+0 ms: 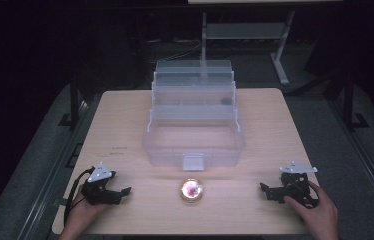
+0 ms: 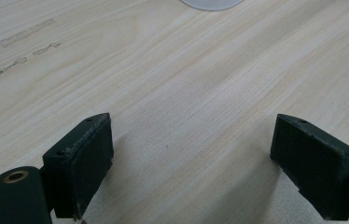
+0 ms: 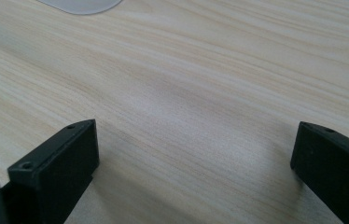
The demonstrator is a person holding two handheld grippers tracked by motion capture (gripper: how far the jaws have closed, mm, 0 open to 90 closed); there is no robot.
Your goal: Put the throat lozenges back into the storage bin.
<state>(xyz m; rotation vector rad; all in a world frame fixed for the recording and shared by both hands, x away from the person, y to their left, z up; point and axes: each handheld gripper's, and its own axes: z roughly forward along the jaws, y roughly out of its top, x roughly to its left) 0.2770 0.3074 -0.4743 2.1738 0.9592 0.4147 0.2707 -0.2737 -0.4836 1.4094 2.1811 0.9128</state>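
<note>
Round jar (image 1: 192, 191), label perhaps unreadable, tools (image 1: 109, 188) apart

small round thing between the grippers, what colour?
Pinkish-red centre with a pale gold rim; the round object shows best in the high view.

The table (image 1: 125, 115) is seen in the high view from above its near edge, facing forward and down, far enough off that the whole top is framed, with dark floor beyond at the upper frame. In the left gripper view, bare wood grain (image 2: 186, 93) is viewed from close above, along two black jaws rising from the lower corners. The same low, close framing is found in the right gripper view (image 3: 186, 93). The wooden tabletop is shared by all three views.
</note>
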